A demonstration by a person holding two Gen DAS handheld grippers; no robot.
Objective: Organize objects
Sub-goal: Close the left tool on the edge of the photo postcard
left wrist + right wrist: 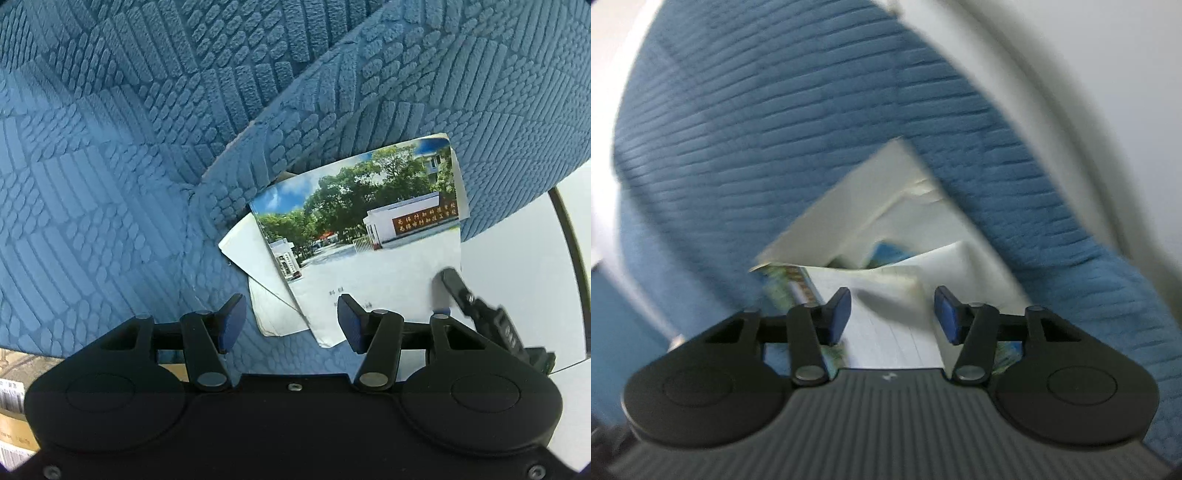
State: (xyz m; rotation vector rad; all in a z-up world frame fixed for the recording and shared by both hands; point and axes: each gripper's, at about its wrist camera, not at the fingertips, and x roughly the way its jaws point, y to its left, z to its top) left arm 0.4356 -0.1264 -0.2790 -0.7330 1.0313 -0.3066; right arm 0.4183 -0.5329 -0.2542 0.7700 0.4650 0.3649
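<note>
Glossy photo-covered booklet (369, 240), showing trees and a white gatehouse, lying askew atop loose white paper sheets (273, 314) on a blue textured fabric cushion seat (110, 184); upper corner tucked against the rolled cushion behind, likely lodged there rather than stacked on purpose. Judged an untidy pile awaiting squaring-up. Left hand-held gripper (291, 321) hovering over the pile's near edge, jaws roughly half open, blue pads clear of paper, nothing held. Right hand-held gripper (892, 314) likewise about half open, straddling a raised fold of lined white paper (886, 295); contact not discernible through blur. White wall (517, 258) beyond.
</note>
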